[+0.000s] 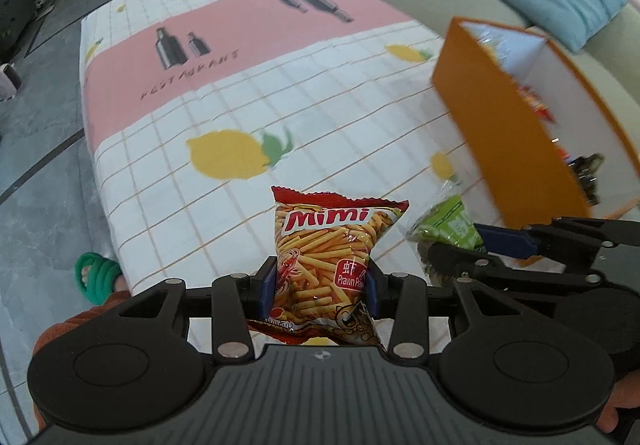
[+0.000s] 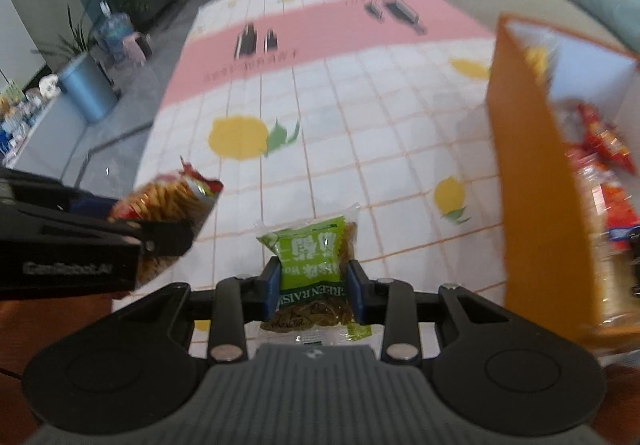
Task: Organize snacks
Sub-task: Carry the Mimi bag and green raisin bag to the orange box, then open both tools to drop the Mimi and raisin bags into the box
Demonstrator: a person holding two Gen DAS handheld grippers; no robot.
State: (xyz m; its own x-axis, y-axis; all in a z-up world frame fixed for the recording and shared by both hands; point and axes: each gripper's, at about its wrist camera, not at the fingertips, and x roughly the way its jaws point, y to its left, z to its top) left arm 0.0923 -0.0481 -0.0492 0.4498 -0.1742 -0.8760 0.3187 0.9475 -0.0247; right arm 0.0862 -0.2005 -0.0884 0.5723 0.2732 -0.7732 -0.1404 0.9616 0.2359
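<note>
Left tongs (image 1: 320,291) gripping a Mimi bag (image 1: 328,257) above the tabletop's (image 1: 240,85) near edge, right tongs (image 2: 313,291) pinching a green raisin packet (image 2: 316,257) alongside, orange box (image 1: 520,125) sitting at the right edge, holding red snack bags (image 2: 604,149).

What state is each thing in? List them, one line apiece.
Left gripper: shut on the Mimi prawn snack bag.
Mimi prawn snack bag: sealed, held above the table.
Right gripper: shut on the green raisin packet.
Green raisin packet: sealed, held.
Orange box: open, snacks inside.
</note>
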